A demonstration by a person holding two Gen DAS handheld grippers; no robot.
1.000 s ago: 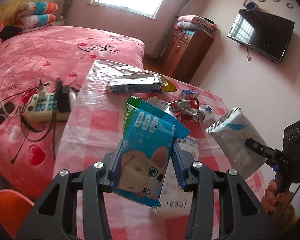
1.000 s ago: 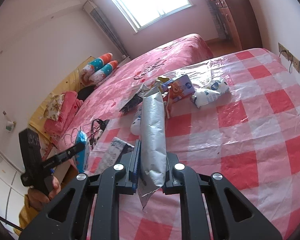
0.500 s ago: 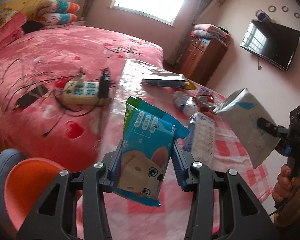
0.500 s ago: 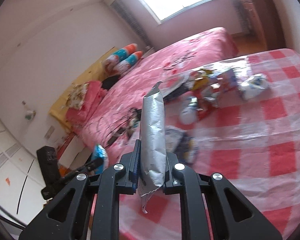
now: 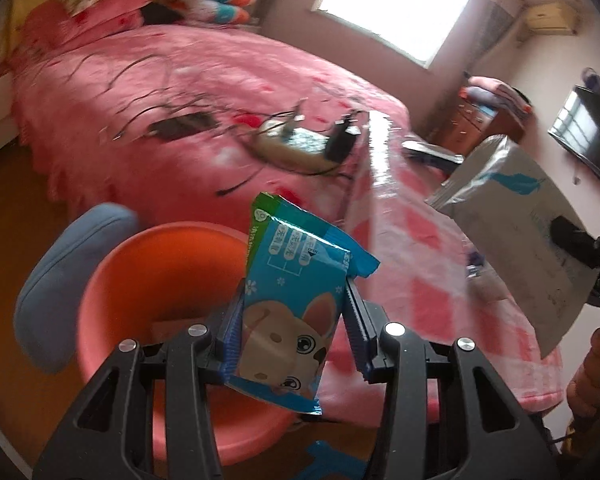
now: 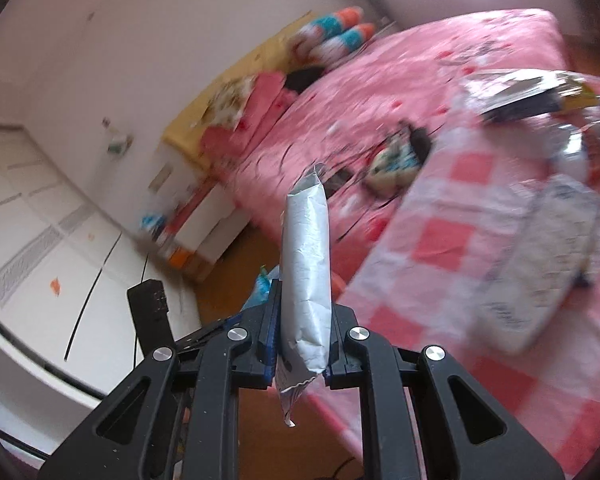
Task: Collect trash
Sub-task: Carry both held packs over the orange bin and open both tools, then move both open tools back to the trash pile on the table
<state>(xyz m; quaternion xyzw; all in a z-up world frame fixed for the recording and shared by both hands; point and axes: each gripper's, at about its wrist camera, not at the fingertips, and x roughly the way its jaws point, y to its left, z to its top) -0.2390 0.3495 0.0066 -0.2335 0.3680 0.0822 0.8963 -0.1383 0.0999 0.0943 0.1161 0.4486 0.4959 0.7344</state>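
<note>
Left hand-held gripper (image 5: 294, 330) is clamped on a blue snack packet (image 5: 296, 304) w/ a cartoon dog, jaws pinching its lower half. Packet stands roughly upright, long axis along the fingers, green-edged top pointing up and away, slightly tilted left. Right under/behind it: an orange bin (image 5: 164, 300), open mouth facing up, beside the bed (image 5: 188, 92).

Right hand-held gripper (image 6: 300, 340) is closed on a silver-white pouch (image 6: 305, 276), seen edge-on; long axis also runs out along the fingers, torn top pointing away, crimped tail hanging below the jaws. It sits off the tabletop (image 6: 460, 264) edge, over the floor.

Step, as I read it: carry-to-bin, both pieces lifted. Next prob. calls for centring the left packet over the bin mouth, opening jaws, then bringing the pouch across. More wrappers remain on the tabletop.
</note>
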